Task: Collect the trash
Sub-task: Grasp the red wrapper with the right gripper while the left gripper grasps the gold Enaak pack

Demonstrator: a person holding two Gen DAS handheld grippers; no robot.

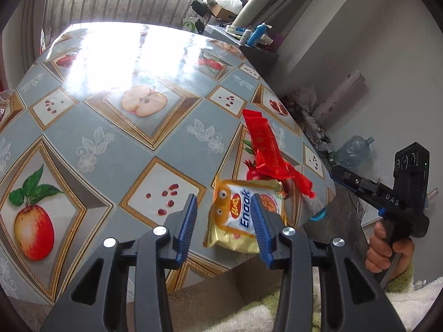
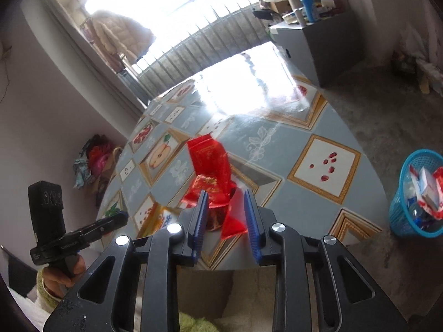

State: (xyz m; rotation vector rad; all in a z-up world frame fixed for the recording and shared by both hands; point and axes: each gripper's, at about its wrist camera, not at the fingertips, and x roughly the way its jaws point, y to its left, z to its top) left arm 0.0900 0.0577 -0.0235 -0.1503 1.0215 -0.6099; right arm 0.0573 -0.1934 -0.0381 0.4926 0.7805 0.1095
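Two wrappers lie on the table (image 1: 110,144) near its right edge — the Enaak snack packet (image 1: 235,215) nearer, the foil wrapper (image 1: 265,146) just behind; a waste basket (image 2: 415,193) stands on the floor beyond that edge.

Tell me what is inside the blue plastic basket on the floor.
The blue plastic basket holds crumpled red-and-white wrappers and something like a small white carton, piled near the rim. Whatever lies under them at the bottom is covered.
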